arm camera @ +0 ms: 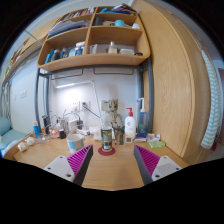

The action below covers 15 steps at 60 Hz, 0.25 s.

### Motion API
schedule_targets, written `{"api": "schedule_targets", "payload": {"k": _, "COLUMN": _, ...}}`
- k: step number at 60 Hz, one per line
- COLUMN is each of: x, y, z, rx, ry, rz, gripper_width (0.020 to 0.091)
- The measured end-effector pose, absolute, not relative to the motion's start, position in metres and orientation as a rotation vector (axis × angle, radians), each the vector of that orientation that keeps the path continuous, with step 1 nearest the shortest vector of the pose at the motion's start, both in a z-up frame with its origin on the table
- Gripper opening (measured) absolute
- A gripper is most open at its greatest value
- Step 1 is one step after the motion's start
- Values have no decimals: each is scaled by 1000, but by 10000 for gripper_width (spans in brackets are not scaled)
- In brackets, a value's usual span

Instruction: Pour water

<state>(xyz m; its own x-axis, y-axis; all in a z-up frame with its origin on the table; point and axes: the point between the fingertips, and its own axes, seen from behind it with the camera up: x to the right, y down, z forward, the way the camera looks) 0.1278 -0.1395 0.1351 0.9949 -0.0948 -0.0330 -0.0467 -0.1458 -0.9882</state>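
A dark bottle with a pale label (106, 136) stands upright on a round red coaster (106, 151) on the wooden desk (108, 172), beyond my fingers and midway between them. My gripper (110, 163) is open, its purple pads wide apart over bare desk, with nothing between them. A small glass cup (75, 144) stands left of the bottle. A white pump bottle with a red top (129, 126) stands to the right behind it.
Small jars and clutter line the back of the desk (55, 130). A wall shelf with books and boxes (92, 42) hangs overhead. A tall wooden cabinet (175, 85) closes the right side. Small boxes (155, 143) lie near it.
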Motion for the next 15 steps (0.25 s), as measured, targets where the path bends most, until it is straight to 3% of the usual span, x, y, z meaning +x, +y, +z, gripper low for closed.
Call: {"api": "schedule_targets", "payload": {"k": 15, "x": 129, "y": -138, "z": 137, "rx": -1706, "ry": 122, "rz": -52, "gripper_width": 840}}
